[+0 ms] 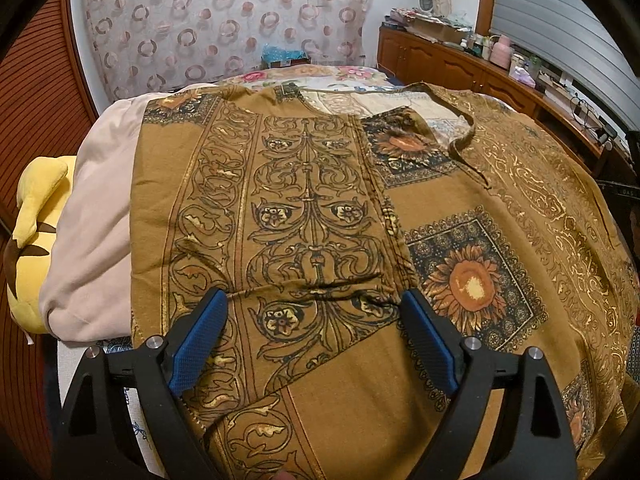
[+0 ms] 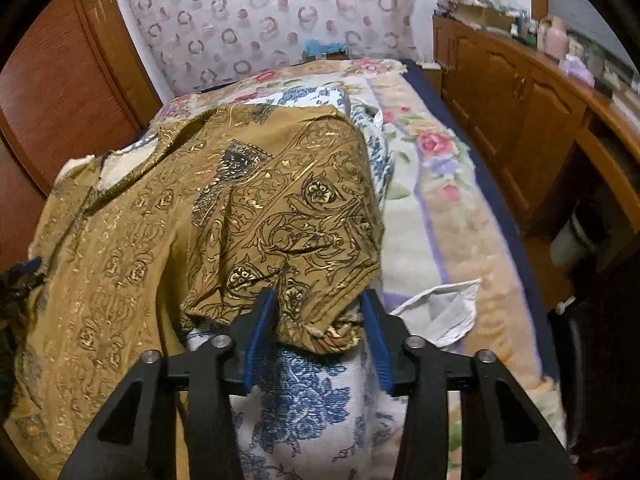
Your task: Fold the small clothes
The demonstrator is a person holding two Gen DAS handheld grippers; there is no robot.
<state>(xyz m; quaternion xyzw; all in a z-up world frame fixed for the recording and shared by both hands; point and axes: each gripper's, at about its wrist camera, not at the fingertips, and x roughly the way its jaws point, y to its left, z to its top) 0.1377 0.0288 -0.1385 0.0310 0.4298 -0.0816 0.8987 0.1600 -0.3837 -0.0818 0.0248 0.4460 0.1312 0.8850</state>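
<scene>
A mustard-brown patterned garment (image 1: 312, 208) with sunflower squares lies spread on the bed, its left side folded over onto the middle. My left gripper (image 1: 314, 300) is open just above the folded flap, its blue pads (image 1: 200, 340) wide apart. In the right wrist view the same garment (image 2: 132, 240) covers the left of the bed, with its right sleeve (image 2: 288, 232) bunched up. My right gripper (image 2: 320, 300) is part-open, its jaws either side of the sleeve's hem end (image 2: 320, 328), not clamped on it.
A pink quilt (image 1: 92, 232) and a yellow plush toy (image 1: 32, 220) lie left of the garment. A blue-flowered white cloth (image 2: 304, 400) lies under the sleeve, a white cloth (image 2: 444, 308) to its right. A wooden cabinet (image 2: 520, 112) runs along the right side.
</scene>
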